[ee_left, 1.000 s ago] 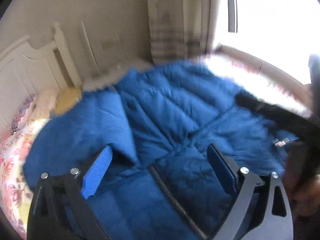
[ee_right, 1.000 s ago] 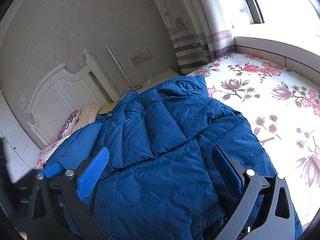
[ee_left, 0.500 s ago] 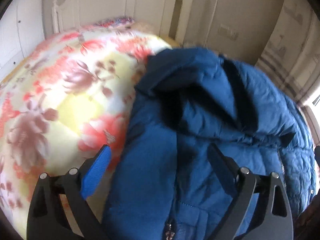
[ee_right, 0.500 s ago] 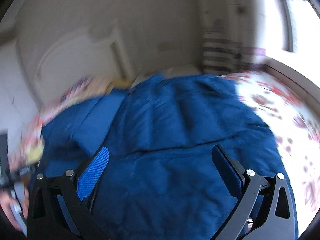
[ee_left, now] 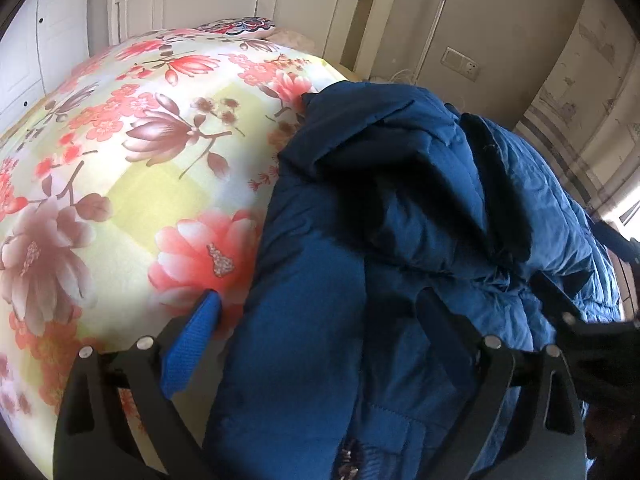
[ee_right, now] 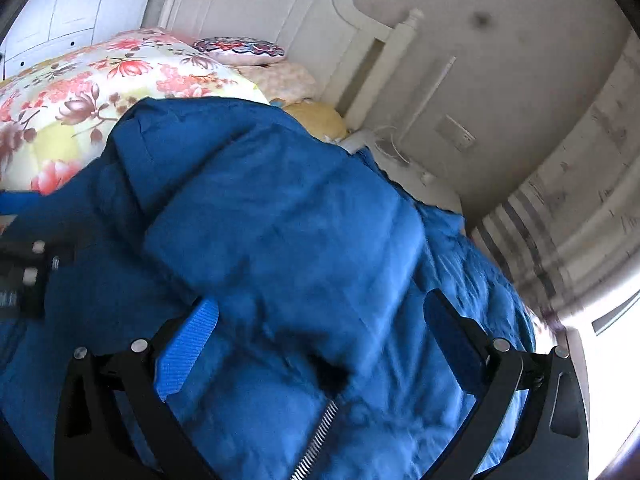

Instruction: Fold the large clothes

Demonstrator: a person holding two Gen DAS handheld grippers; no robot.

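A large blue puffer jacket (ee_left: 400,220) lies spread on the bed, its sleeve folded over the body and its zipper (ee_right: 316,444) near the bottom of the right wrist view. The jacket also fills the right wrist view (ee_right: 280,240). My left gripper (ee_left: 320,340) is open and hovers over the jacket's left edge, one fingertip over the quilt. My right gripper (ee_right: 320,344) is open and empty, just above the jacket's middle. The other gripper shows at the left edge of the right wrist view (ee_right: 24,272).
A floral quilt (ee_left: 120,160) covers the bed left of the jacket. A white headboard (ee_right: 280,12), pillows (ee_right: 240,48) and a yellow cushion (ee_right: 316,120) lie beyond. A striped curtain (ee_right: 560,232) and a bright window are at the right.
Both grippers have swung left, from facing the window and curtain to facing the headboard and quilt. Both stayed open over the jacket.
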